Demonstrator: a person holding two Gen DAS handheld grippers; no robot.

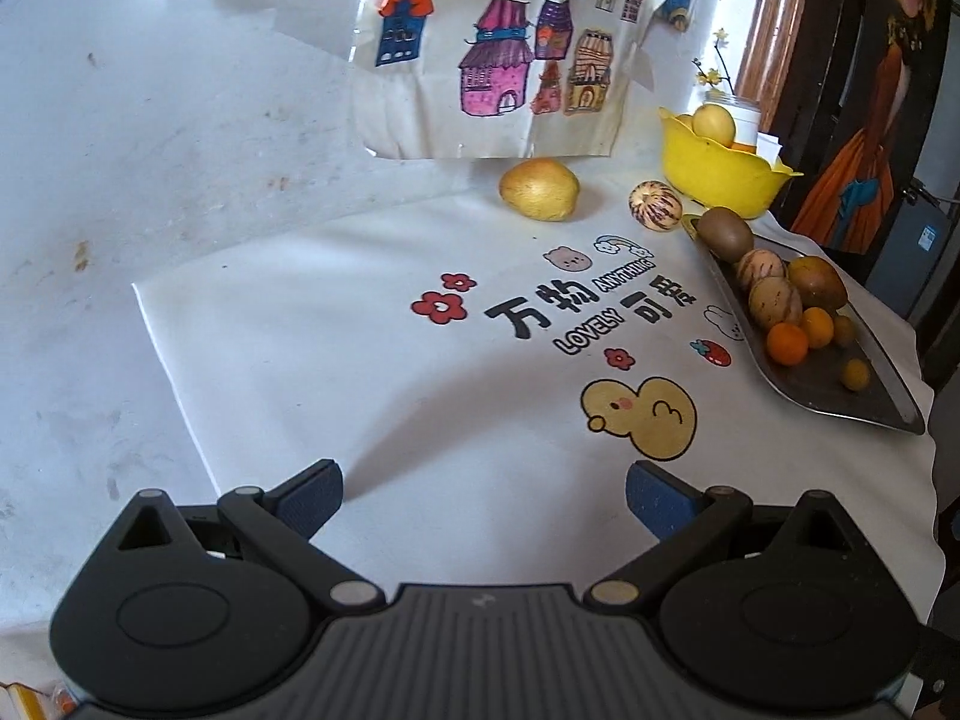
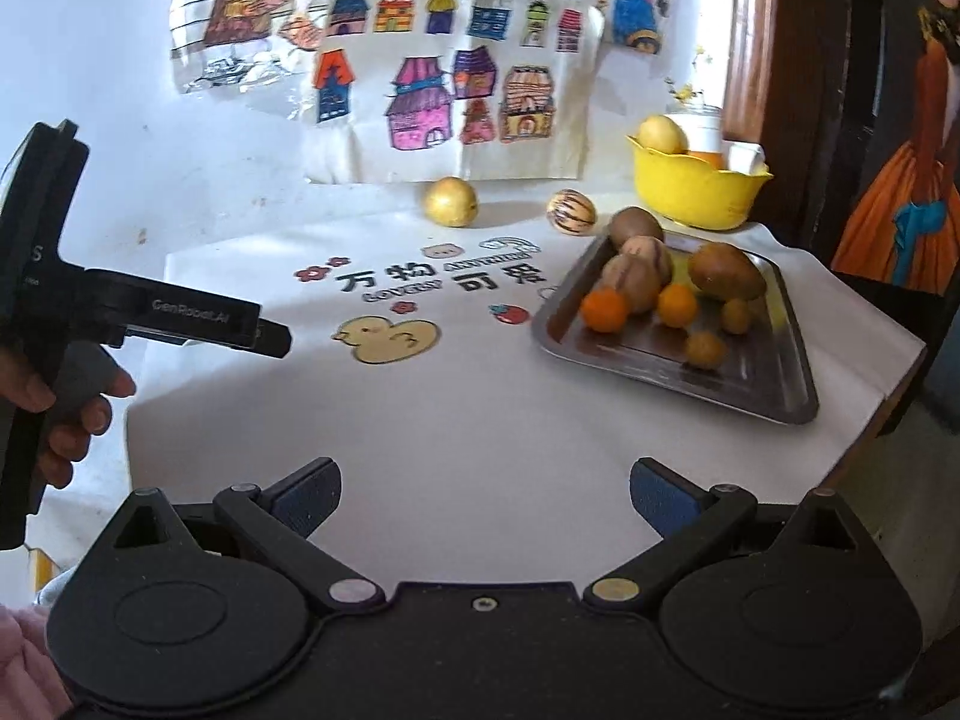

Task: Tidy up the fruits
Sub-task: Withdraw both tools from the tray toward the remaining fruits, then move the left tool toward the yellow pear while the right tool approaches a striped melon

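your right tool (image 2: 485,495) and left tool (image 1: 483,495) both gape wide, empty, over the tabletop (image 1: 150,138). ahead-right of each: metal tray (image 2: 774,384) holding kiwis, striped melons, small oranges (image 2: 605,311); beyond it, yellow bowl (image 2: 696,192) with a pear (image 2: 660,133). two loose fruits (image 2: 451,201) lie left of the bowl.

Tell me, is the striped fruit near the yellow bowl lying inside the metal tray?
No. The striped fruit lies on the white cloth, beside the yellow bowl and outside the metal tray.
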